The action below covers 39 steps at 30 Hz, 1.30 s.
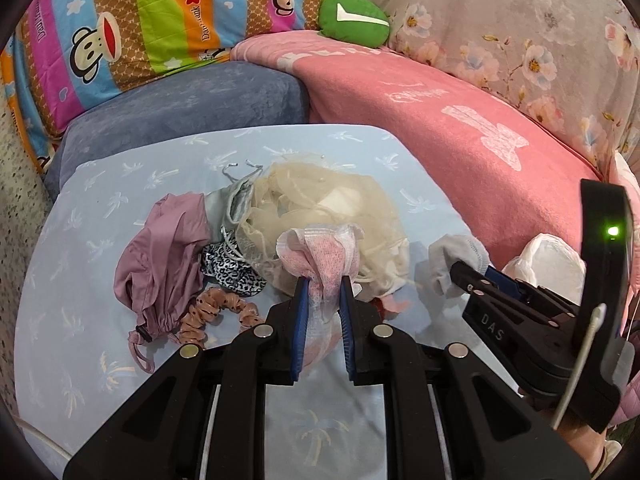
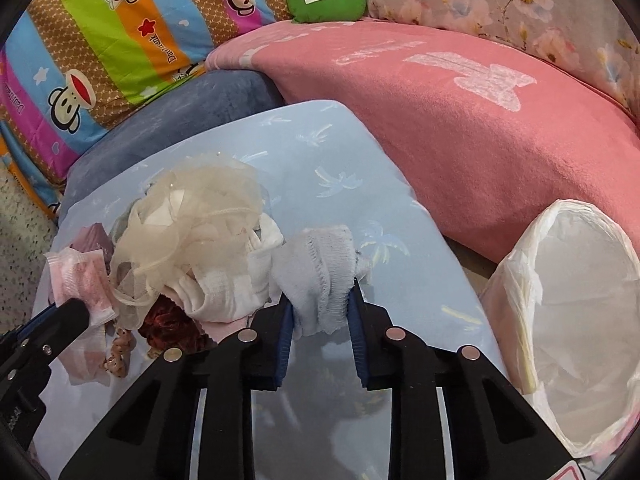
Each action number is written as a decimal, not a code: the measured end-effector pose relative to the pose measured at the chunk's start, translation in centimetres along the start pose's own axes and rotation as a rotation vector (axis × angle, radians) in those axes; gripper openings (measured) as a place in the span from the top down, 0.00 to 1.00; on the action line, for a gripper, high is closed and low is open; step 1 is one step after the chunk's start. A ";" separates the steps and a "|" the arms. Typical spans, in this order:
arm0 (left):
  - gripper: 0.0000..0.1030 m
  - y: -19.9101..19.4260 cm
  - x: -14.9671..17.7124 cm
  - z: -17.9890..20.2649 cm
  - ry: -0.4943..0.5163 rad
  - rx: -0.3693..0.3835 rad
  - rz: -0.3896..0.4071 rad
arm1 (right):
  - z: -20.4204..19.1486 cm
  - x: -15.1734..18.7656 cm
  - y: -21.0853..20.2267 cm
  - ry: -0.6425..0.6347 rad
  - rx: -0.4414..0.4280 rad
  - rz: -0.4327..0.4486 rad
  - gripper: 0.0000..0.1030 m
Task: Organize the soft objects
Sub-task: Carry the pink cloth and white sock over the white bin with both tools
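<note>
I note my left tool [image 1: 324, 280] pinching a pink mesh cloth [image 1: 320, 252], right tool [image 2: 322, 300] pinching a grey sock [image 2: 316, 272]; lined bin [image 2: 576, 320] empty, pile [image 1: 224, 240] remains unsorted

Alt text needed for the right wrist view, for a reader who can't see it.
The right hand-held gripper pinches a pale grey sock above a light blue palm-print cloth. A pile of soft items lies to its left, and a white-lined bin stands open at right.

A heap of soft items [image 1: 280, 232] is lying on the table [image 1: 340, 152]; cushions [image 1: 440, 128] are sitting behind the table, a lined bin [image 2: 580, 300] standing to its right.
</note>
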State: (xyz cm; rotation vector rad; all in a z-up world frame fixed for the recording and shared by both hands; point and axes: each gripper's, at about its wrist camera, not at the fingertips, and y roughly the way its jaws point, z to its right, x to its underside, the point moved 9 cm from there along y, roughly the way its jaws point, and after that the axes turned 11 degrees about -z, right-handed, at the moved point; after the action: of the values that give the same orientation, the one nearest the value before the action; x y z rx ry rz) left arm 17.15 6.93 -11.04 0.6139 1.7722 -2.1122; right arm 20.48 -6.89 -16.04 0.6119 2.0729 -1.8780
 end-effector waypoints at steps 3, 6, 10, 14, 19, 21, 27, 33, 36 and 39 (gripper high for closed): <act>0.85 -0.7 -0.1 1.1 0.019 0.006 0.013 | 0.8 0.0 -2.4 0.010 -0.005 0.038 0.77; 0.85 -1.6 -0.1 2.7 0.048 0.017 0.030 | 2.0 0.1 -4.9 0.027 -0.010 0.078 0.77; 0.85 -2.6 -0.2 5.3 0.097 0.036 0.050 | 4.3 0.3 -8.2 0.050 0.012 0.132 0.77; 0.85 -3.1 -0.4 8.5 0.152 0.054 0.064 | 7.2 0.5 -10.6 0.084 0.044 0.173 0.77; 0.85 -3.3 -0.6 12.7 0.224 0.079 0.076 | 11.5 0.9 -13.0 0.139 0.083 0.213 0.77; 0.85 -3.2 -0.6 14.5 0.255 0.093 0.078 | 13.1 1.1 -13.7 0.161 0.097 0.226 0.77; 0.85 -3.0 -0.3 19.0 0.332 0.127 0.081 | 18.0 2.0 -14.9 0.240 0.131 0.248 0.77; 0.85 -2.5 0.2 22.7 0.389 0.163 0.071 | 22.1 3.0 -15.2 0.311 0.158 0.252 0.76; 0.84 -2.1 0.4 24.3 0.417 0.183 0.061 | 23.6 3.3 -15.2 0.338 0.167 0.252 0.76; 0.84 -1.7 0.5 25.6 0.440 0.186 0.059 | 24.7 3.6 -15.2 0.357 0.173 0.252 0.76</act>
State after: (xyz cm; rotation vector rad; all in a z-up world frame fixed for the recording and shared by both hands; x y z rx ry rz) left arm 12.74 -17.87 -6.30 1.2470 1.7421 -2.2423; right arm 8.13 -31.93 -7.38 1.2686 1.9232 -1.9204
